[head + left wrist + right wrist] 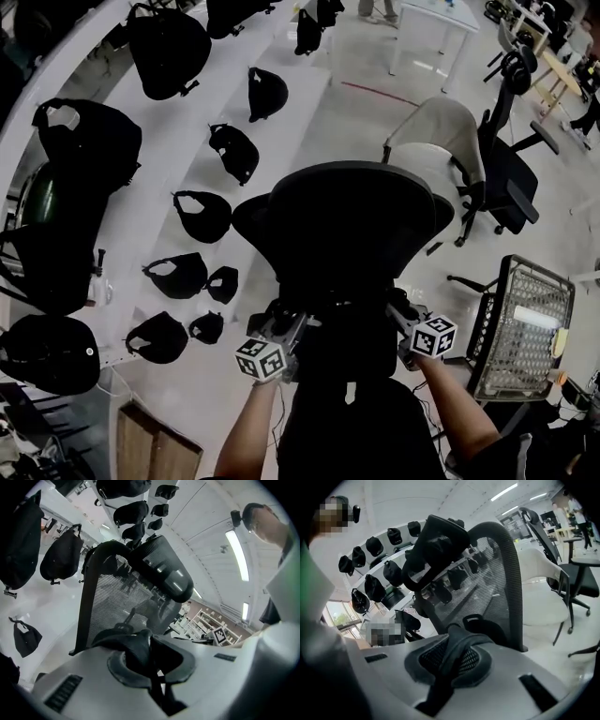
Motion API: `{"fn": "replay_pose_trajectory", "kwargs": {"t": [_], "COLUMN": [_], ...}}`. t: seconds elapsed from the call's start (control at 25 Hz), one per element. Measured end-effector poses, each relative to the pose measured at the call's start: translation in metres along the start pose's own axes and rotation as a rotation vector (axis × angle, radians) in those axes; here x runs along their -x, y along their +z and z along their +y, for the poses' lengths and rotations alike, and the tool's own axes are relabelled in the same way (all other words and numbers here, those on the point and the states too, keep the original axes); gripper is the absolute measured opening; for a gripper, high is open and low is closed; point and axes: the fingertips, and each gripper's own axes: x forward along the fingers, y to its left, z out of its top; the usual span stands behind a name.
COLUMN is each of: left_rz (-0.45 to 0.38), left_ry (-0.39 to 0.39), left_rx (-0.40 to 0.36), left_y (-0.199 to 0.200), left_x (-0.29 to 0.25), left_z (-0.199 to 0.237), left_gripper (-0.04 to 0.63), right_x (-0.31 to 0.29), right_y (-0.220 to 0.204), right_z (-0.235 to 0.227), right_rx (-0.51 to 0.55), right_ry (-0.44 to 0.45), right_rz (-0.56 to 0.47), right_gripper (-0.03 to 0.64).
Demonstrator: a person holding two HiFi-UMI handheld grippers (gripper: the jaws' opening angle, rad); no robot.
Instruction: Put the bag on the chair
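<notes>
Since both grippers are clamped down on its straps, the bag point(366, 427) hangs between them, close in to the person. It's on the near side of the office chair point(356, 216) and, far as I can tell, not resting on it yet. The seat is hidden under the chair's top in the head view, so I can't say how close it is.

The left gripper point(149, 644) has its jaws pinched almost together, with a plain black strap point(152, 686) squeezed between the pads. Same deal for the right gripper point(452, 641), which is shut tight on a padded shoulder strap point(463, 658) with an open mesh facing. That makes me think it's a backpack.

Handling-wise, my guess is soft floppy fabric, so it'll sag and swing off those straps and slump once it's set down. It doesn't look fragile. It's fairly bulky, but I can't judge the weight. Woven and padded straps look grippy, so I wouldn't expect slipping. One strap per gripper seems a sensible hold, since it keeps the bag from twisting.

The chair has a see-through black mesh back point(112, 606) in a stiff curved frame. Above it sits a rounded, slightly shiny headrest point(166, 571). The gripper bodies are smooth pale plastic. Off to the left, more black bags point(202, 216) lie spread on white stepped shelving point(187, 150).
</notes>
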Motion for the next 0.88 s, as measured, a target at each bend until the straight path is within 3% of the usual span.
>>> {"fn": "replay_pose_trajectory", "kwargs": {"t": [0.12, 0.4, 0.68, 0.88], "left_rz": [0.011, 0.015, 0.039, 0.114], "left_ry": [0.002, 0.051, 0.076, 0.078], "left_rx": [0.02, 0.153, 0.176, 0.188], "left_y": [-0.005, -0.024, -0.034, -0.052], "left_x": [-0.008, -0.022, -0.036, -0.05], "left_z": [0.01, 0.044, 0.076, 0.095], "left_gripper": [0.023, 0.023, 0.023, 0.023], "right_x": [-0.009, -0.028, -0.05, -0.063], "right_y": [-0.007, -0.037, -0.05, -0.06], "right_z": [-0.009, -0.024, -0.034, -0.05], "right_rx": [-0.016, 0.063, -0.027, -0.136], "right_ry": [-0.01, -0.017, -0.044, -0.094], "right_rz": [0.026, 0.176, 0.204, 0.21], "right_gripper": [0.02, 0.02, 0.02, 0.02]}}
